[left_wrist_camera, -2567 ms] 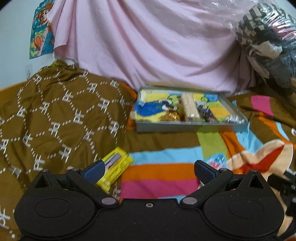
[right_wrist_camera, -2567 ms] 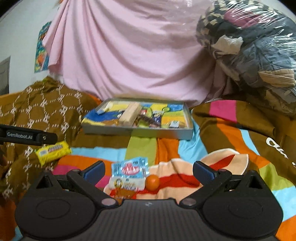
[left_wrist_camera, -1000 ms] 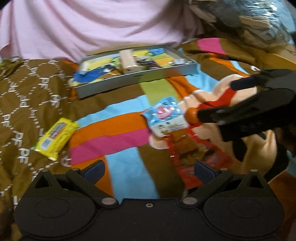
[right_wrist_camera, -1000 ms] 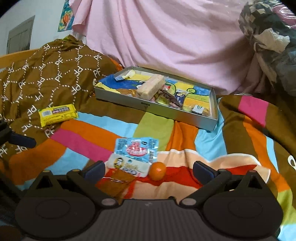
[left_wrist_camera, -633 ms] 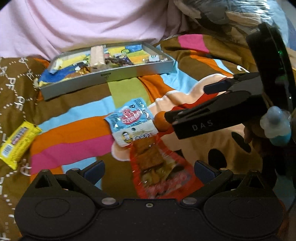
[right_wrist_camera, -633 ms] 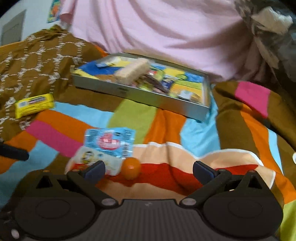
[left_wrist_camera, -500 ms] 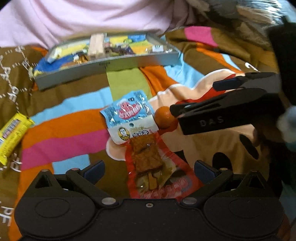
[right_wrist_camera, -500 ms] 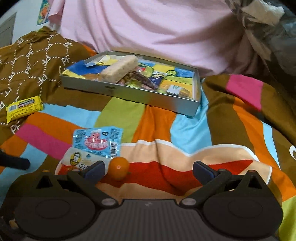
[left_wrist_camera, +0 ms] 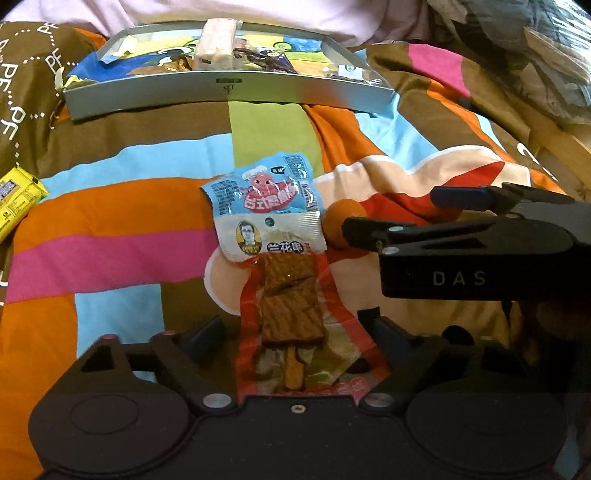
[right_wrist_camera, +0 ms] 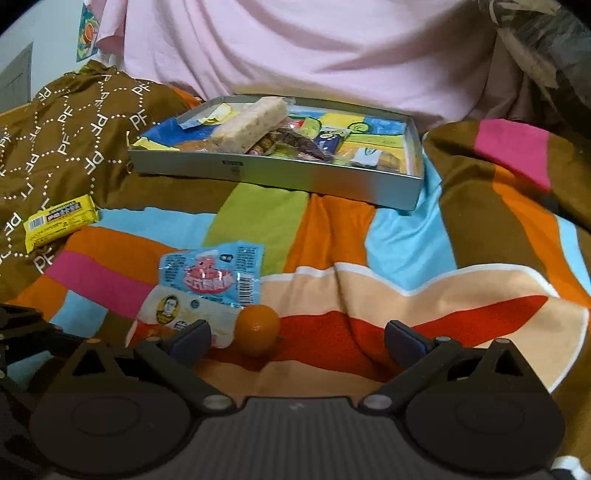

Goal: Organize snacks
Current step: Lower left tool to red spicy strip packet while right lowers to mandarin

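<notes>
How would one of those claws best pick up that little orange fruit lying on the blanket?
Probably across its round middle, from above and slightly behind. The orange fruit is small and smooth, lying loose on the soft blanket beside the blue packet. The right claw is open around it; its left finger should stay clear of the packet's edge.

dim indoor light, fisheye-warped edges, sharp

Striped multicolour blanket [right_wrist_camera: 332, 236] covers bed. Brown "PF"-patterned cloth [right_wrist_camera: 74, 122] bunched at left. Pink sheet [right_wrist_camera: 295, 48] draped behind. Poster [right_wrist_camera: 86, 35] on wall, upper left.
</notes>
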